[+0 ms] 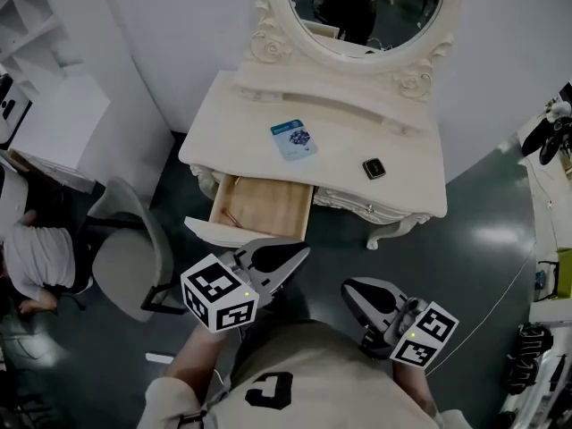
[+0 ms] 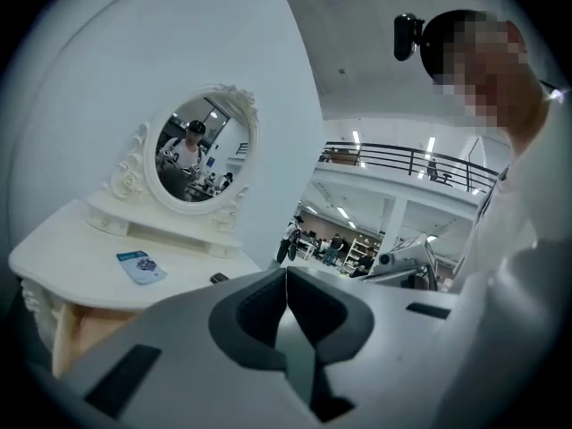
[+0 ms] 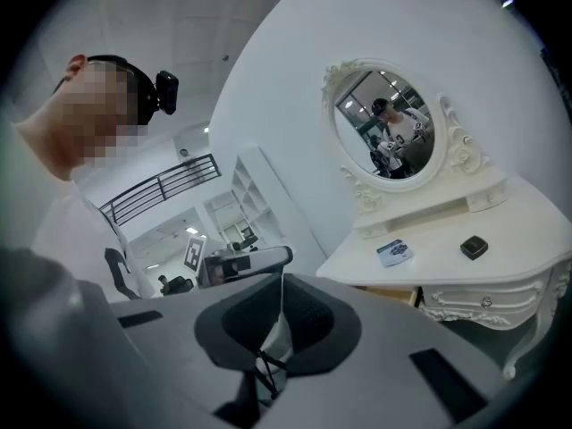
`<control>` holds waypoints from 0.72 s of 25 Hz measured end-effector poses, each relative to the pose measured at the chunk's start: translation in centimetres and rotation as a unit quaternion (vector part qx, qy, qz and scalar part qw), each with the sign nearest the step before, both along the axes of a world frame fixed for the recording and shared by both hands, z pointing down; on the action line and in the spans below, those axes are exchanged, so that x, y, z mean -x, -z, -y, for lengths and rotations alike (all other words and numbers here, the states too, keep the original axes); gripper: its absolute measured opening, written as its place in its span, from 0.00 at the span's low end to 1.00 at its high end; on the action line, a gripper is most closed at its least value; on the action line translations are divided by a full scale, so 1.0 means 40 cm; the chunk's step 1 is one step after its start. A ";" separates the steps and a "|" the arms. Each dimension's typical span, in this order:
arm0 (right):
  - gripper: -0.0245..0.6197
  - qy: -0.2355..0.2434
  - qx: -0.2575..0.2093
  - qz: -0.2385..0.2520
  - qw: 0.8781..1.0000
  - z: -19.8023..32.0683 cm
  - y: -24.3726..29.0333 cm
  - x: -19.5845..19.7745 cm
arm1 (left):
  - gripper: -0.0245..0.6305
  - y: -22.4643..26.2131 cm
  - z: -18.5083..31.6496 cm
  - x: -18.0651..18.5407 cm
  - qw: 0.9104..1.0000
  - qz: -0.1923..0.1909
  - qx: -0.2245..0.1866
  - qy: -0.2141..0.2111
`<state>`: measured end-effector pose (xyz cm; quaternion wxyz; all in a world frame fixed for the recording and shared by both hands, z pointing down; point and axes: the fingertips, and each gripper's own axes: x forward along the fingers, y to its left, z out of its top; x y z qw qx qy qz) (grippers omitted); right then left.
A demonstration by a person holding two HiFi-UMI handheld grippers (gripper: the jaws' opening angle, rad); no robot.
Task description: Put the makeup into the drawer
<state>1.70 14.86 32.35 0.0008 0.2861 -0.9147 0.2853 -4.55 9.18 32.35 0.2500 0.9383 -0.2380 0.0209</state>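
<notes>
On the white dressing table [image 1: 407,155] lie a blue makeup packet [image 1: 293,139] and a small black compact [image 1: 374,168]. The table's left wooden drawer [image 1: 262,208] stands pulled out, and its inside looks bare. My left gripper [image 1: 299,257] is shut and empty, just in front of the drawer's front panel. My right gripper [image 1: 351,290] is also shut and empty, lower and further right, away from the table. The left gripper view shows its closed jaws with the packet [image 2: 140,265] and compact [image 2: 219,278] beyond. The right gripper view shows the packet [image 3: 394,252] and compact [image 3: 473,247] to the right of its shut jaws.
An oval mirror [image 1: 366,7] stands at the back of the table. A grey chair [image 1: 125,257] sits left of the drawer, and a seated person [image 1: 36,262] is at the far left. A side table [image 1: 550,195] with gear stands at the right edge.
</notes>
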 end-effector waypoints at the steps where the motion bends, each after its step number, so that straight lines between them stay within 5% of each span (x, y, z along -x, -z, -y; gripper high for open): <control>1: 0.08 0.006 0.000 -0.004 1.000 0.011 0.000 0.020 | 0.12 0.001 0.015 0.025 1.000 0.004 -0.006 0.007; 11: 0.08 0.075 0.031 -0.054 0.995 0.072 -0.051 0.190 | 0.12 -0.081 0.079 0.292 0.992 0.038 0.004 0.123; 18: 0.08 0.086 0.042 -0.069 0.993 0.097 -0.070 0.252 | 0.12 -0.124 0.095 0.341 0.989 0.072 0.002 0.128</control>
